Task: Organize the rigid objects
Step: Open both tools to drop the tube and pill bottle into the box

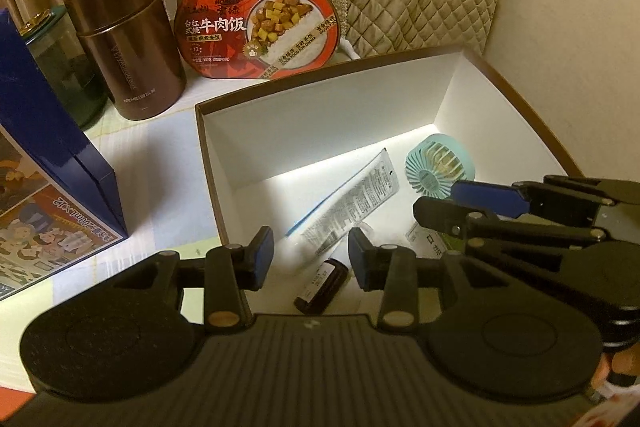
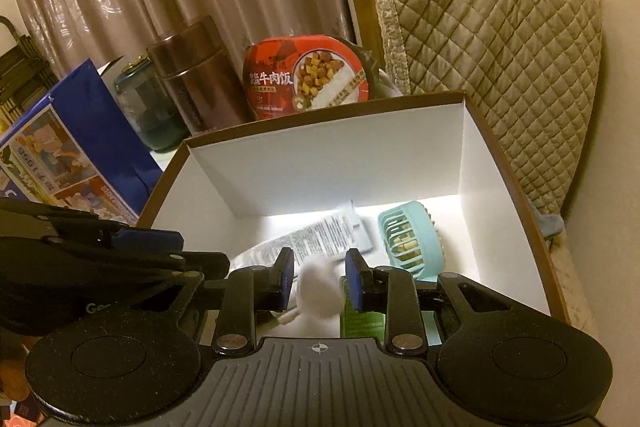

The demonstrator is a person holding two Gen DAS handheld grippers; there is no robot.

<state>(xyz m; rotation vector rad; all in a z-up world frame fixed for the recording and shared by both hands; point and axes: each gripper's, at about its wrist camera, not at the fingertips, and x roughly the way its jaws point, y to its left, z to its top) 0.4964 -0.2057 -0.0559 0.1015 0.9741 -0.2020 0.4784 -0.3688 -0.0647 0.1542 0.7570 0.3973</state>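
We hold both grippers over the open box, the left gripper with fingers apart and empty above the small brown bottle. The right gripper also has its fingers apart, around a blurred white object they do not seem to clamp. Crowded together, the two tools could collide or knock the fan and tube.

Bench, pale cloth-covered surface. Directly on it: open white-lined box ahead of the left claw; blue carton to its left; brown canister, green glass jar and red meal tray beyond.
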